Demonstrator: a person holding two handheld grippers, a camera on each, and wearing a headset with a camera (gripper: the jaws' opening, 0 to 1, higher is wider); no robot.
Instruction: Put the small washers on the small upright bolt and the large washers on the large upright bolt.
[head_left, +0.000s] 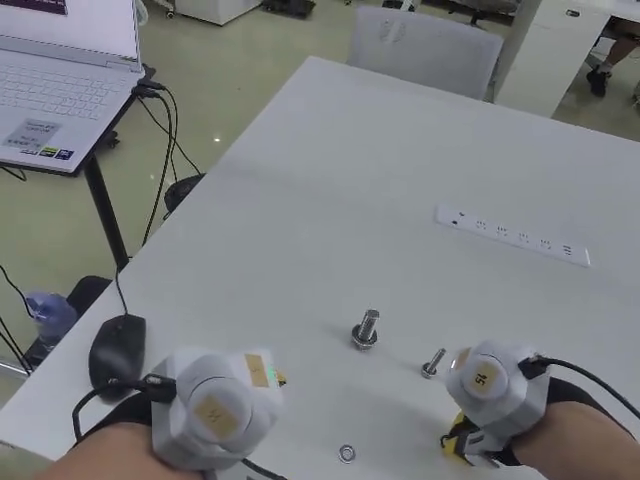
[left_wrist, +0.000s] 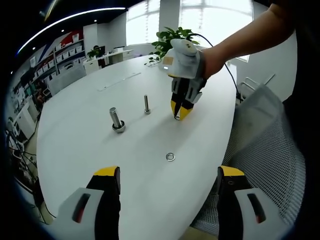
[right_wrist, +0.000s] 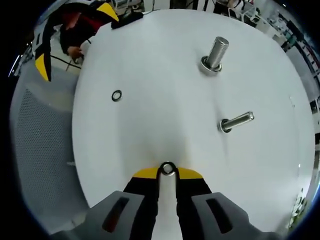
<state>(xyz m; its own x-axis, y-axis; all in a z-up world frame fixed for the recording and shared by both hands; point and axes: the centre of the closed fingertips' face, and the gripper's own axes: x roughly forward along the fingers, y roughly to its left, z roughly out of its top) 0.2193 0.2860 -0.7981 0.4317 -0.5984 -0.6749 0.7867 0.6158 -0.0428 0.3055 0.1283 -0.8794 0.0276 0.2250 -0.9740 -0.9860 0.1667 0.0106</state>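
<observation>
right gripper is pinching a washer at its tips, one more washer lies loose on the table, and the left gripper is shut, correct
Not quite. The left gripper is open, its jaws wide apart with nothing between them, as the left gripper view shows. The rest holds: the right gripper is pinching the held washer at its tips, and the loose washer lies on the table.

The white table (head_left: 400, 150) is carrying a large bolt (head_left: 366, 329) and a small bolt (head_left: 433, 362) standing just ahead of the right gripper (right_wrist: 168, 170), a loose washer (head_left: 347, 454) lying between both grippers, a power strip (head_left: 512, 236) resting well beyond them, and a mouse (head_left: 117, 350) sitting left of the left gripper (left_wrist: 168, 172).
</observation>
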